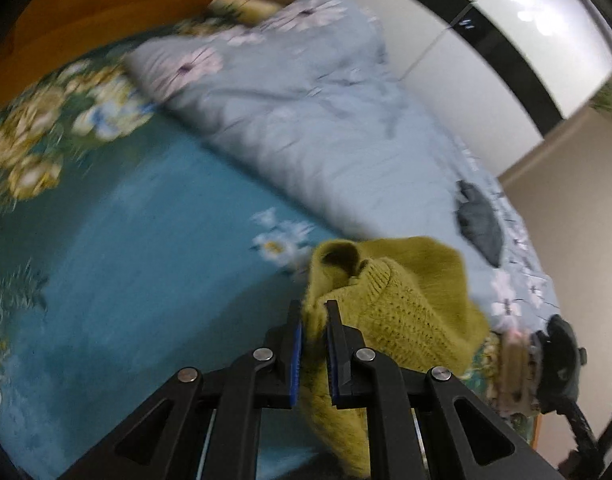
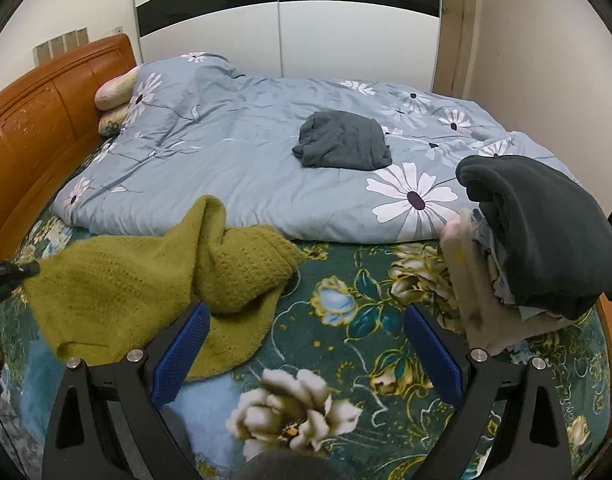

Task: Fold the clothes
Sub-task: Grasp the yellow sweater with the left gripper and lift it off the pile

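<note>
A mustard-green knitted sweater (image 1: pixel 402 308) is pinched between the blue pads of my left gripper (image 1: pixel 314 312), which is shut on a fold of it and holds it above the teal floral bedsheet (image 1: pixel 146 260). In the right wrist view the same sweater (image 2: pixel 146 280) lies stretched and rumpled across the sheet, pulled toward the left edge where the other gripper's black tip (image 2: pixel 14 270) shows. My right gripper (image 2: pixel 306 316) stands open above the floral sheet (image 2: pixel 346 360) with nothing between its fingers; its left finger (image 2: pixel 182 352) is beside the sweater's hem.
A grey-blue floral duvet (image 2: pixel 246 152) covers the far half of the bed, with a folded dark grey garment (image 2: pixel 342 140) on it. A pile of clothes topped by a dark fleece (image 2: pixel 546 232) sits at the right. An orange wooden headboard (image 2: pixel 38 128) and pillows (image 2: pixel 114 92) are left.
</note>
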`<state>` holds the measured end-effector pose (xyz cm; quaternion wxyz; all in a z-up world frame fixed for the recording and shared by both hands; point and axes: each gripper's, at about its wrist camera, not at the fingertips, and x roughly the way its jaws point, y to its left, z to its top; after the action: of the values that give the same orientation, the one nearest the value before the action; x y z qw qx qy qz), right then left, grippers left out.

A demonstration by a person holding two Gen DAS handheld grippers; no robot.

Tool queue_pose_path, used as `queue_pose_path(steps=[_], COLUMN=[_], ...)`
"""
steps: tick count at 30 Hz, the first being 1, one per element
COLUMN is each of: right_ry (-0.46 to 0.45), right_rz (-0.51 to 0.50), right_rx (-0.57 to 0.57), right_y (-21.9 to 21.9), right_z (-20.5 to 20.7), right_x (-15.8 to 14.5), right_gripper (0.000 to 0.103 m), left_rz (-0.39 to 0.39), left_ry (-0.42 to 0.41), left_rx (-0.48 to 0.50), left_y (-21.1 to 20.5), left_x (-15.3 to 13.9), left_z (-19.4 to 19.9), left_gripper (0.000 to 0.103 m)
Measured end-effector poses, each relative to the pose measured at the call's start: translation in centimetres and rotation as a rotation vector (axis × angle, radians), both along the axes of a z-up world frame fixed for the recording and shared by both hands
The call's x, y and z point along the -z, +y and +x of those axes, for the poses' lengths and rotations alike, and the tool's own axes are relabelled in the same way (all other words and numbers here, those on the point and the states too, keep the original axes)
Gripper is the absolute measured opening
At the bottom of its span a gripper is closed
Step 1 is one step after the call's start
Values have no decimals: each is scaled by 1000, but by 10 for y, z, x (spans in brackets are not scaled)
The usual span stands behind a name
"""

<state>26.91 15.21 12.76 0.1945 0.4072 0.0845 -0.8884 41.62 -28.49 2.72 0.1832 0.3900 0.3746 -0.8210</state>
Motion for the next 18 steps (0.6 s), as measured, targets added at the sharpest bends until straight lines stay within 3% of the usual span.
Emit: queue_pose_path(steps=[5, 10, 12, 13, 14, 18], right_ry=[-18, -42, -50, -53, -57, -67], right_rz=[26, 54, 58, 61, 62, 75], right_rx=[-1, -14, -19, -20, -23, -35], right_y=[-6, -16, -21, -23, -26, -35], right_z=[9, 12, 12, 12, 13, 16], right_x=[4, 13, 16, 17, 18, 20], right_gripper=[98, 98, 98, 98, 98, 98], left_rz=[86, 104, 126, 141, 161, 176], left_ry=[-79, -90, -90, -91, -88, -97], left_rx=[-82, -51, -35, -29, -20, 26], left_y=[-9, -3, -3, -2, -1, 7], left_x=[45, 59, 63, 65, 69, 83], left_z=[29, 42, 35, 32, 28, 3], left_gripper=[10, 13, 25, 40, 48, 51])
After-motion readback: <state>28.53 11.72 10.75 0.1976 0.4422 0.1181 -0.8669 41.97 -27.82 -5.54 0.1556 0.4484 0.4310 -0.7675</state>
